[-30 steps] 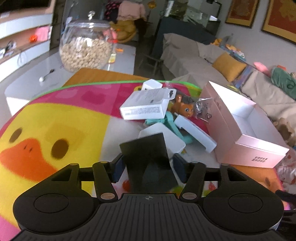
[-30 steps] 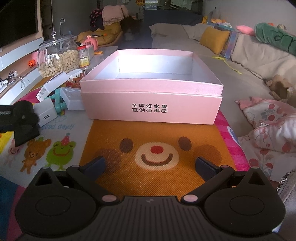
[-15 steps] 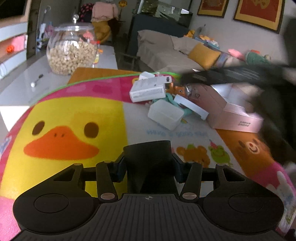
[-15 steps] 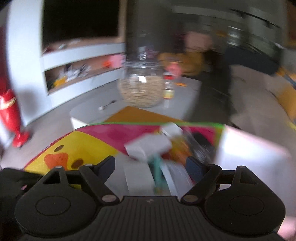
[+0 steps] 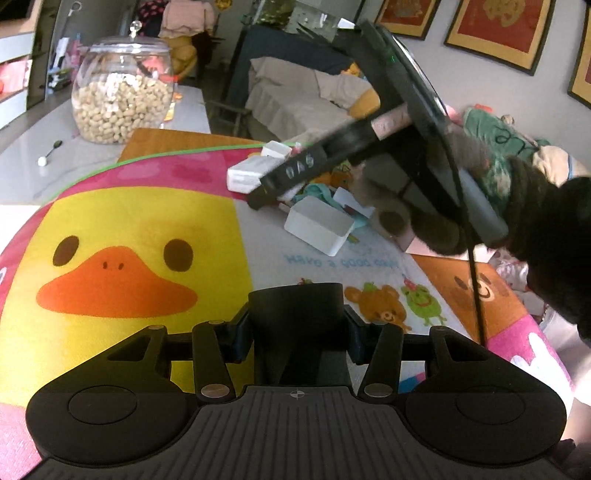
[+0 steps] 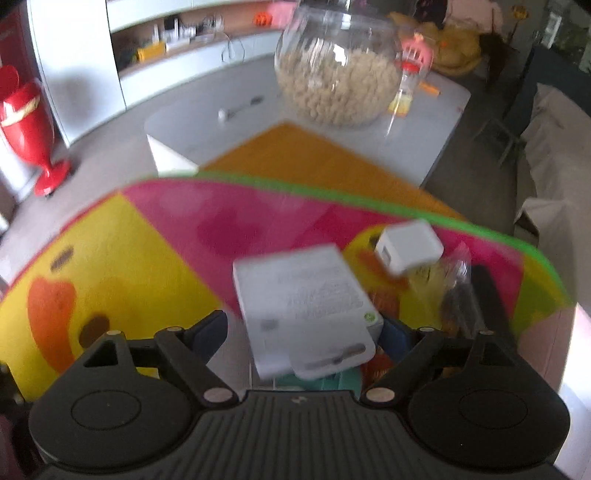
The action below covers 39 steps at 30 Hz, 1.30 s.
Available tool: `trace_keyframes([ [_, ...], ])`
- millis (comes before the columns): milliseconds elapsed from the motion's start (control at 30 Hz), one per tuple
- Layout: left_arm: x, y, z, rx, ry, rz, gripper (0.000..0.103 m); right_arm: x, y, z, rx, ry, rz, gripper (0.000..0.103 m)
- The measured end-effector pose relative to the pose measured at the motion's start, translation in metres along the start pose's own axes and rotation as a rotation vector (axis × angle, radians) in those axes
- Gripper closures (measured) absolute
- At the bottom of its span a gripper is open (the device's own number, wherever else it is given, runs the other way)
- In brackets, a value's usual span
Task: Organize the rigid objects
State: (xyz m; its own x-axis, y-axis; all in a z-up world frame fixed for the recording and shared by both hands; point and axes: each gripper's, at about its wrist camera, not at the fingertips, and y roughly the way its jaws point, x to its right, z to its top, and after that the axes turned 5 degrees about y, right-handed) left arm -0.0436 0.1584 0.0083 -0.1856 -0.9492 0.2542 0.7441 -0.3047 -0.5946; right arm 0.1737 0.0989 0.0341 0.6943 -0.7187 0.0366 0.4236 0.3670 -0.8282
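Right gripper [image 6: 301, 332]: swung off the pink open-top cardboard box it faced a second ago; now low over the flat white printed carton [image 6: 304, 310], jaws wide either side. Left gripper [image 5: 297, 332], clamping the black flat case [image 5: 297, 325], pulled back over the duck-print mat [image 5: 122, 266].

a home living rm: covered sofa [image 5: 314, 92] w/ yellow cushion [image 5: 364, 105], framed pics [image 5: 498, 26] on wall, kids' cartoon play mat [image 5: 147, 221], glass jar [image 5: 122, 96] of nuts on the tabletop [image 5: 29, 155], wall shelving [image 6: 177, 33].
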Motion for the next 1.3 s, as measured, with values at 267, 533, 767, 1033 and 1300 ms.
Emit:
trace_keyframes([
  [267,0.007,-0.004,-0.002,0.014,0.012,0.037,0.05,-0.007,-0.042,-0.029,0.094,0.101,0.002,0.034],
  [533,0.047,-0.015,-0.008,-0.031,0.154,-0.045,0.051,0.001,-0.176,-0.132,0.312,0.197,-0.07,0.035],
  [767,0.114,-0.019,0.043,-0.02,0.225,-0.222,0.051,0.026,-0.254,-0.24,0.466,0.34,-0.313,0.035],
  [1033,0.179,0.061,0.185,0.137,0.163,-0.276,0.048,0.054,-0.271,-0.269,0.536,0.421,-0.38,0.035],
  [1300,0.141,0.077,0.162,0.239,0.059,-0.237,0.05,0.074,-0.266,-0.271,0.55,0.494,-0.409,0.035],
])
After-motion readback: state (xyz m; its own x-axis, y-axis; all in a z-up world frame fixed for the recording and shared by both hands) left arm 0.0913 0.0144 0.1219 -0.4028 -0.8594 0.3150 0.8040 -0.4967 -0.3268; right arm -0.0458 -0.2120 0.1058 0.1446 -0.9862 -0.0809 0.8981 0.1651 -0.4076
